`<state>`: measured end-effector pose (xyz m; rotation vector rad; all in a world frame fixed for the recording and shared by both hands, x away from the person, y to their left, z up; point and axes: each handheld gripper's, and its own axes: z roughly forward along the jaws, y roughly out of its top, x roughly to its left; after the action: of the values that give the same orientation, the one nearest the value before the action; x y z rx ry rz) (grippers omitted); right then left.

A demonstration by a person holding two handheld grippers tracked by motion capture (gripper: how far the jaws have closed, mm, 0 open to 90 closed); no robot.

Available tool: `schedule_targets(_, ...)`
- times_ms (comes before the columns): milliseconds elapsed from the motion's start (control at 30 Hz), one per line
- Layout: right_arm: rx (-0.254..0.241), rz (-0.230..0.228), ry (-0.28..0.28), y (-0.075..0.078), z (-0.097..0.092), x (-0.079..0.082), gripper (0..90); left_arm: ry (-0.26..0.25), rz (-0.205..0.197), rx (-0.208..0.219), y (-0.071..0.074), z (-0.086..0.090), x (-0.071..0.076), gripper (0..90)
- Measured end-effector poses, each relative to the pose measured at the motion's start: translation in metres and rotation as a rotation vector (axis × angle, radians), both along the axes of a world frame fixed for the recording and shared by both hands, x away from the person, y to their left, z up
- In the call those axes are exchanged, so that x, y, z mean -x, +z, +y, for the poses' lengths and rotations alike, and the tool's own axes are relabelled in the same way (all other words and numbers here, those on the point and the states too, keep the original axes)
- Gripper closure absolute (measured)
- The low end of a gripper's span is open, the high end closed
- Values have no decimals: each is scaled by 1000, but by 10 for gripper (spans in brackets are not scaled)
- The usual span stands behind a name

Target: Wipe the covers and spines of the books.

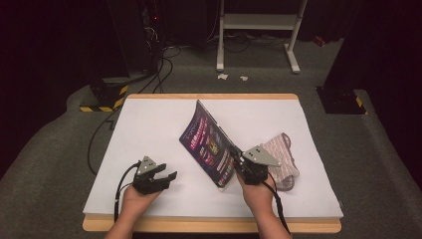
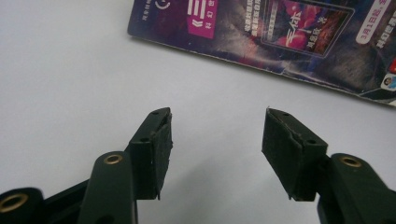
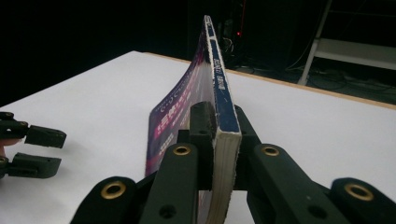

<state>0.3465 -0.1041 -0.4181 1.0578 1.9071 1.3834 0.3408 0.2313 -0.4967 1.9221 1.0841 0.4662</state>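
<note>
A book with a dark purple cover [image 1: 209, 142] is tilted up on its edge over the middle of the white table. My right gripper [image 1: 246, 167] is shut on its near spine corner; in the right gripper view both black jaws clamp the book [image 3: 219, 93] upright, its blue spine facing me. My left gripper [image 1: 166, 177] rests low at the front left, open and holding nothing. In the left gripper view its fingertips [image 2: 159, 128] stand apart above bare white surface, with the book cover [image 2: 280, 32] beyond them.
A pink-and-white patterned cloth [image 1: 283, 159] lies on the table just right of the right gripper. The white table [image 1: 149, 124] has a wooden rim. Cables, black stands and a white frame [image 1: 259, 25] are on the floor behind.
</note>
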Motion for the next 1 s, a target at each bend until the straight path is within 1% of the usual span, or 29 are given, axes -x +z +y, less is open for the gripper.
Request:
schedule_targets(233, -13, -32, -4, 9, -2, 1, 844, 17, -8, 6, -1, 5, -1, 413)
schedule_targets(433, -25, -51, -25, 16, -6, -1, 845, 32, -12, 6, -1, 9, -2, 401)
schedule_targets(567, -30, -64, -46, 20, -11, -2, 845, 34, -18, 15, -1, 10, -2, 395)
schedule_targets(700, -32, -73, -65, 24, -17, -5, 845, 26, -32, 24, 0, 11, -1, 381)
schedule_targets(867, -31, -84, -93, 27, -23, -8, 845, 28, -33, 24, 1, 12, -1, 377)
schedule_targets(1000, -23, -88, -130, 30, -32, -12, 845, 25, -33, 24, 1, 11, -1, 376)
